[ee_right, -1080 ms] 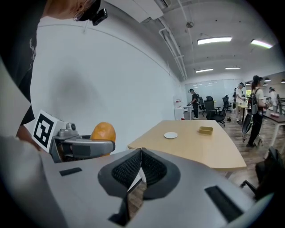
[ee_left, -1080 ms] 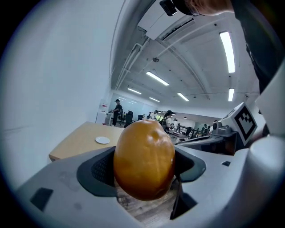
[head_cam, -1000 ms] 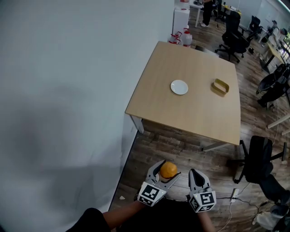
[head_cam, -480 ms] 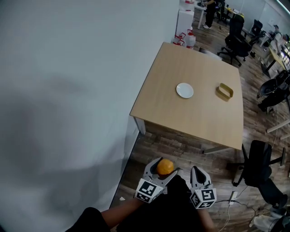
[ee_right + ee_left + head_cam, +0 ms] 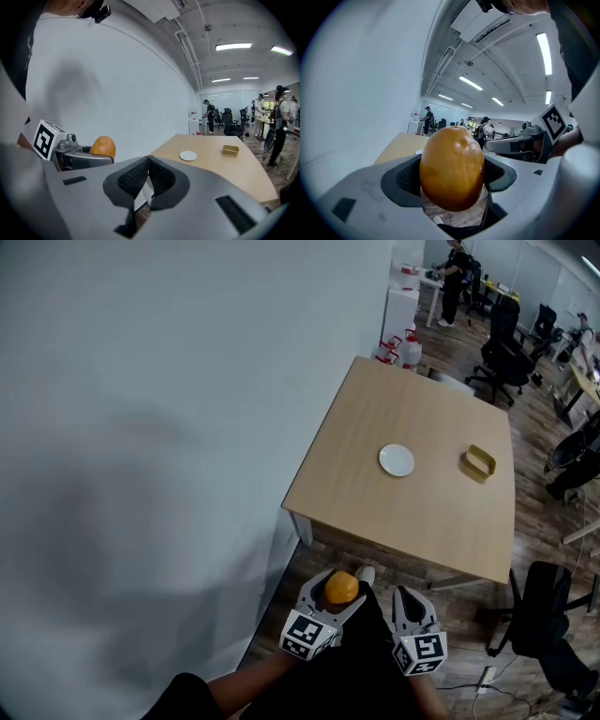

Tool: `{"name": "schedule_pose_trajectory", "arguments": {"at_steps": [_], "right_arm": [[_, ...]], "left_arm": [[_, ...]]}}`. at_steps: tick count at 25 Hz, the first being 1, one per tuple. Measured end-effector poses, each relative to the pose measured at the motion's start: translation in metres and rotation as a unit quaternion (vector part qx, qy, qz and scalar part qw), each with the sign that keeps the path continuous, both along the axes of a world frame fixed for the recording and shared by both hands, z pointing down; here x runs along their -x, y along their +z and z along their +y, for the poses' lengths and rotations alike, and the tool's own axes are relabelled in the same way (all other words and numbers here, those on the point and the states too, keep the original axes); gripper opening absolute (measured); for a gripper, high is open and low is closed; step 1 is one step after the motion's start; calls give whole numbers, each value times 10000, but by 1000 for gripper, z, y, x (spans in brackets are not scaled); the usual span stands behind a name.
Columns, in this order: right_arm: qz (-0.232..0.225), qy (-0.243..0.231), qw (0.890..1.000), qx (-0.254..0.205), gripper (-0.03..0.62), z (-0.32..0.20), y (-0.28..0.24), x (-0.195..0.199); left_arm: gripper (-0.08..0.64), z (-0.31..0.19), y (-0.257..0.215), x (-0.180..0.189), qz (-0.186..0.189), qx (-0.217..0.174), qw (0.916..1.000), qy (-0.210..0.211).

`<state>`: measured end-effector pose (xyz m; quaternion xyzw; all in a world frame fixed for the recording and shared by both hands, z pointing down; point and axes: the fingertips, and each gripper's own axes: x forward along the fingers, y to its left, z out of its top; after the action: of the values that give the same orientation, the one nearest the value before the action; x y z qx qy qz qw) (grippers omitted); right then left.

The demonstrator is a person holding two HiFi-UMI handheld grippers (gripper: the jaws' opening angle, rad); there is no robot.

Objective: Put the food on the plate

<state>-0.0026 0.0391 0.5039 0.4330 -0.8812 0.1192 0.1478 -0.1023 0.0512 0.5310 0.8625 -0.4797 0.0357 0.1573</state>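
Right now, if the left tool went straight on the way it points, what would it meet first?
Probably nothing near: the left tool, holding the orange, seems aimed just above the table; depth is unclear.

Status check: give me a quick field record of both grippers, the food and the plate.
left gripper: shut on orange fruit
right gripper: shut, empty
plate: white, empty, on the table ahead
yellow tray: on the table, right of the plate
task: fruit not yet on plate
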Motion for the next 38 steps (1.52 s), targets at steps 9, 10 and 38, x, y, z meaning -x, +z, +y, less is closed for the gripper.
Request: {"name": "schedule_pose_trajectory", "arguments": {"at_steps": [9, 10, 38], "right_arm": [[-153, -111, 9998, -111, 60, -90, 5, -1], [-140, -106, 9998, -83, 60, -103, 8, -4], [-485, 25, 9966, 663, 60, -374, 48, -38]], "left_arm": [[328, -102, 19, 12, 149, 215, 9995, -194], [328, -115, 21, 11, 131, 250, 9994, -203], [328, -459, 156, -53, -1278, 1518, 9783, 599]]}}
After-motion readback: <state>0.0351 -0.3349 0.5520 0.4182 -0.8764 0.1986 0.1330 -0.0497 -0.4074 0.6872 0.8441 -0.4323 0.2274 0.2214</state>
